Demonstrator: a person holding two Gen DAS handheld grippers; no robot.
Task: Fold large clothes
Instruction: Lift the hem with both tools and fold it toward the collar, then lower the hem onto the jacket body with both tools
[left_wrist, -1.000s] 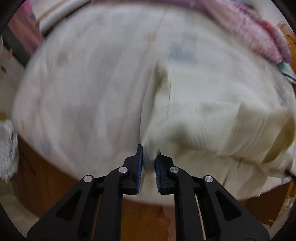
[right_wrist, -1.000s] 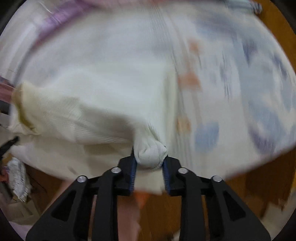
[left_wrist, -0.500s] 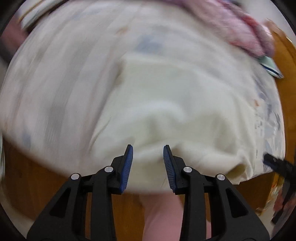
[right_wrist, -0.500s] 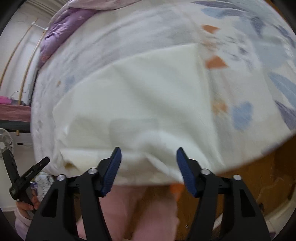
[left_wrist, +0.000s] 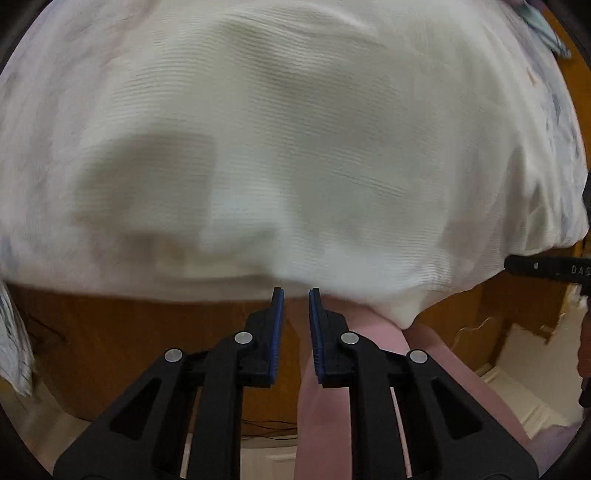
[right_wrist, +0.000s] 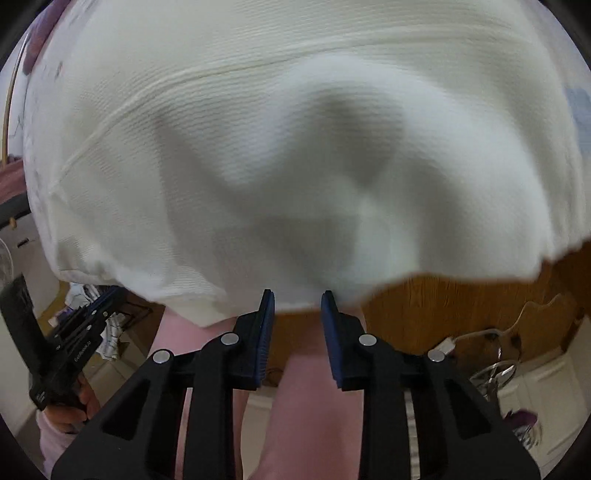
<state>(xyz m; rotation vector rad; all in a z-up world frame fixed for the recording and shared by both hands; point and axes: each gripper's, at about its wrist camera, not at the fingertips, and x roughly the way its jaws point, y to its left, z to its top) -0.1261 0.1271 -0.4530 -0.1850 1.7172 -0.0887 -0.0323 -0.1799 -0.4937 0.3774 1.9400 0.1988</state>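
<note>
A cream ribbed garment (left_wrist: 295, 147) lies spread on the bed and fills most of both views (right_wrist: 295, 147). Its near hem hangs over the bed's edge. My left gripper (left_wrist: 296, 291) points steeply down at that hem. Its jaws are closing, a narrow gap is left, and only the wood behind shows through it. My right gripper (right_wrist: 296, 293) stands at the hem further along, jaws closing with a wider gap. The hem's edge shows in that gap, but the blue pads (right_wrist: 266, 325) do not press on it.
A patterned bed sheet (left_wrist: 565, 147) shows beyond the garment's side. The wooden bed frame (right_wrist: 461, 306) runs under the hem. The person's pink trouser legs (left_wrist: 369, 369) stand close against it. Cables and clutter (right_wrist: 495, 365) lie on the floor at the right.
Both grippers let go of the cloth that they pinched, opened wide, then narrowed again. Both hands sank toward the near hem. The garment now lies flatter on the bed.
</note>
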